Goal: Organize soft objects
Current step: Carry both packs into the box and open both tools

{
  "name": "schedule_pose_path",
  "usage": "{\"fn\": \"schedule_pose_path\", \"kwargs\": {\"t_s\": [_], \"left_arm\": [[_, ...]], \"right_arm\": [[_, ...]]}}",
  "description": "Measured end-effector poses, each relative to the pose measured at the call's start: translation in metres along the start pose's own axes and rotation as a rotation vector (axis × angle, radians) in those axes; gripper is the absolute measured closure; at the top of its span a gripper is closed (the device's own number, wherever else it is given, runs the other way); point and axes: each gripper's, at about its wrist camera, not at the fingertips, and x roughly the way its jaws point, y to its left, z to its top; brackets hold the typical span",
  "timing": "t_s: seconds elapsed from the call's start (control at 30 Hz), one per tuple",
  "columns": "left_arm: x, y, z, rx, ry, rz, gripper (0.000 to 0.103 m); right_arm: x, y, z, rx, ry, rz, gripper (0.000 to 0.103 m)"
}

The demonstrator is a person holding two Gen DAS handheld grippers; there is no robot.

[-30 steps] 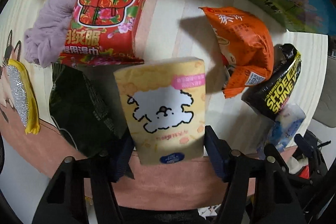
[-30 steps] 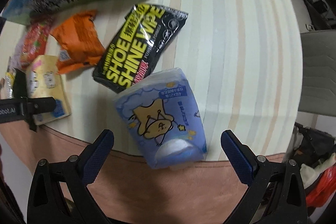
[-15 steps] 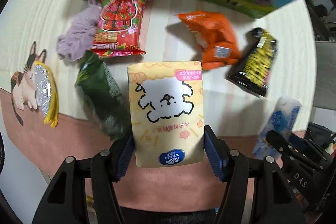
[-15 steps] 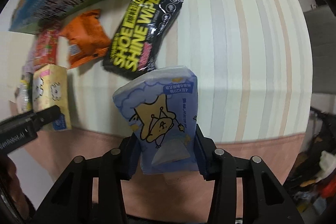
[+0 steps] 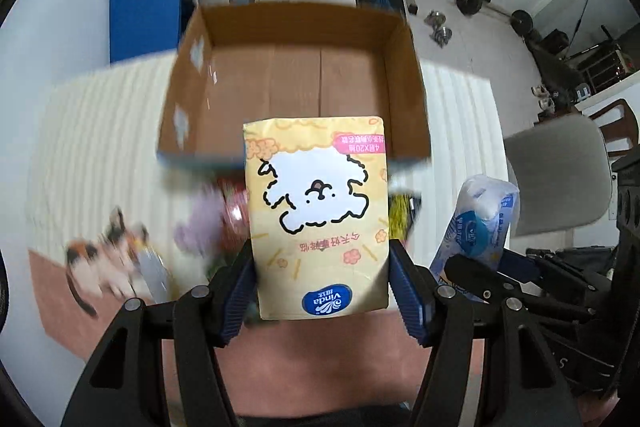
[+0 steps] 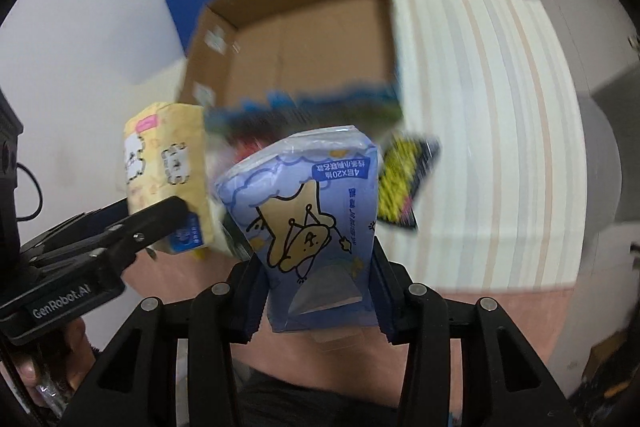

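Observation:
My left gripper [image 5: 322,283] is shut on a yellow tissue pack [image 5: 316,215] with a white dog drawing, held up in the air in front of an open cardboard box [image 5: 296,27]. My right gripper [image 6: 318,291] is shut on a blue tissue pack [image 6: 316,223] with a star figure, also raised before the box [image 6: 304,7]. The blue pack shows at the right of the left wrist view [image 5: 480,223]. The yellow pack shows at the left of the right wrist view [image 6: 164,163]. The box looks empty inside.
Below on the striped tablecloth [image 6: 488,147] lie a black and yellow shoe wipe pack [image 6: 404,187], a blurred purple cloth [image 5: 200,227] and a red pack [image 5: 232,199]. A grey chair [image 5: 560,179] stands to the right. Gym gear lies behind.
Both grippers have lifted their tissue packs off the table and tilted up toward the box. The right gripper closed on the blue pack a second ago.

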Motion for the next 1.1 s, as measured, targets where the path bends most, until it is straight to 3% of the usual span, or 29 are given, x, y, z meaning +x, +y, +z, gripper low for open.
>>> {"fn": "schedule_pose_path", "kwargs": {"t_s": [0.1, 0.3, 0.47, 0.7, 0.9, 0.97, 1.03, 1.1], "left_arm": [[0.009, 0.028, 0.057, 0.015, 0.009, -0.001, 0.043], [0.075, 0.073, 0.161, 0.0, 0.138, -0.073, 0.043], [0.138, 0.085, 0.212, 0.016, 0.238, -0.099, 0.043], [0.206, 0.091, 0.243, 0.033, 0.348, -0.15, 0.043], [0.222, 0.087, 0.254, 0.047, 0.37, -0.133, 0.042], [0.219, 0.086, 0.254, 0.042, 0.368, -0.112, 0.042], [0.218, 0.086, 0.254, 0.046, 0.379, -0.093, 0.039], [0.213, 0.084, 0.257, 0.072, 0.371, -0.085, 0.01]], "right_arm": [[0.008, 0.012, 0.056, 0.011, -0.016, -0.017, 0.056], [0.069, 0.024, 0.153, 0.056, 0.024, -0.083, 0.056], [0.14, 0.015, 0.216, 0.078, 0.072, -0.156, 0.056], [0.199, 0.006, 0.261, 0.078, 0.139, -0.218, 0.056], [0.216, 0.001, 0.276, 0.056, 0.152, -0.284, 0.054], [0.219, -0.001, 0.279, 0.055, 0.157, -0.305, 0.05], [0.214, -0.004, 0.277, 0.053, 0.152, -0.325, 0.04], [0.213, -0.006, 0.277, 0.058, 0.15, -0.328, 0.03]]}}
